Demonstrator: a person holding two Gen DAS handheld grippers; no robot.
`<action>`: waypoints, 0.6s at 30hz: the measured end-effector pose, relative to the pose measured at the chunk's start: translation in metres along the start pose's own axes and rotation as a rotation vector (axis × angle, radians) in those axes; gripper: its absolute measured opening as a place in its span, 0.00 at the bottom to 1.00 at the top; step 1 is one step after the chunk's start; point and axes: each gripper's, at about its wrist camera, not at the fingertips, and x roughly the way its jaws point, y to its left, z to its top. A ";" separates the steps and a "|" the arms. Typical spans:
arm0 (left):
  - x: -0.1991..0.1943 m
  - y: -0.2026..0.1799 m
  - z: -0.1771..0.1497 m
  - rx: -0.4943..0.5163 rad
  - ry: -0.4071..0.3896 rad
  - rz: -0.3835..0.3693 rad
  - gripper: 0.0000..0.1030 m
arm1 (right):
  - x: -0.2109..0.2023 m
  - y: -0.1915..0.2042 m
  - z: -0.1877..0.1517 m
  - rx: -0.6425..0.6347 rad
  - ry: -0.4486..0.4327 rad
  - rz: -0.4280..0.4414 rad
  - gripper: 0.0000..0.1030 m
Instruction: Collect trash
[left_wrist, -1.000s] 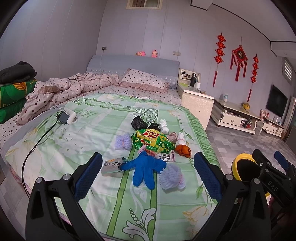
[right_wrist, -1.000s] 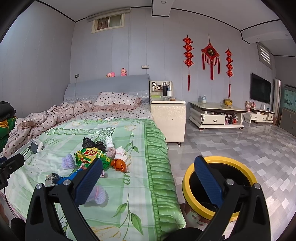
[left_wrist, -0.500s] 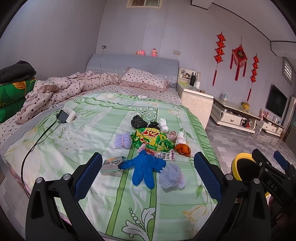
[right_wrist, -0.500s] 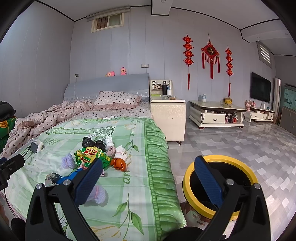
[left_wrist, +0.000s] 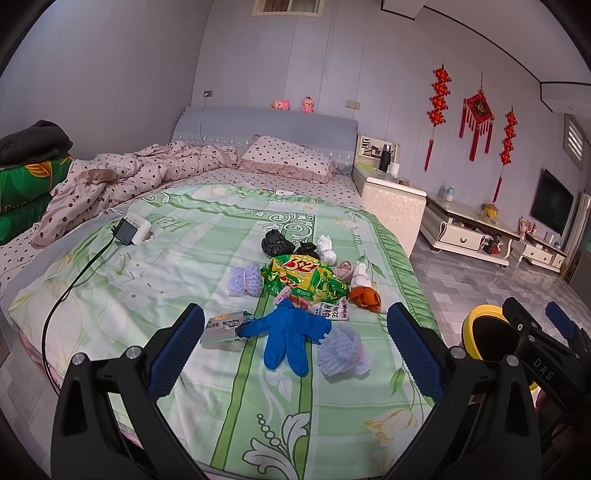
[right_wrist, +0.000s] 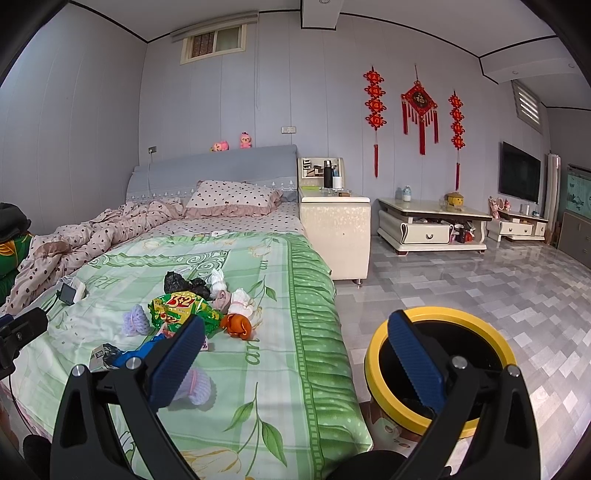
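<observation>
While wide open, left gripper (left_wrist: 295, 347), right gripper (right_wrist: 295, 350), empty

Bedroom w/ pale lilac walls (right_wrist: 92, 129) & a small high window (right_wrist: 214, 42). Bed (left_wrist: 207, 236) w/ grey headboard (left_wrist: 266, 123), polka-dot pillow (left_wrist: 288, 158), rumpled duvet (left_wrist: 122, 177), green floral cover. Cream nightstand (right_wrist: 336, 236) beside it, low TV cabinet (right_wrist: 432, 225) further rt, wall TV (right_wrist: 519, 177). Red knot decorations (right_wrist: 417, 107) hang above. Glossy grey tile floor (right_wrist: 498, 288), daylight.
</observation>
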 end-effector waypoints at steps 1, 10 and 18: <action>0.000 0.000 0.000 0.001 0.001 0.000 0.92 | 0.000 0.000 0.000 0.000 0.000 -0.001 0.93; 0.001 0.000 -0.001 -0.001 0.002 -0.002 0.92 | 0.001 -0.001 -0.001 0.001 0.005 0.001 0.93; 0.001 0.000 -0.001 -0.001 0.003 -0.002 0.92 | 0.001 -0.001 -0.005 0.002 0.011 0.004 0.93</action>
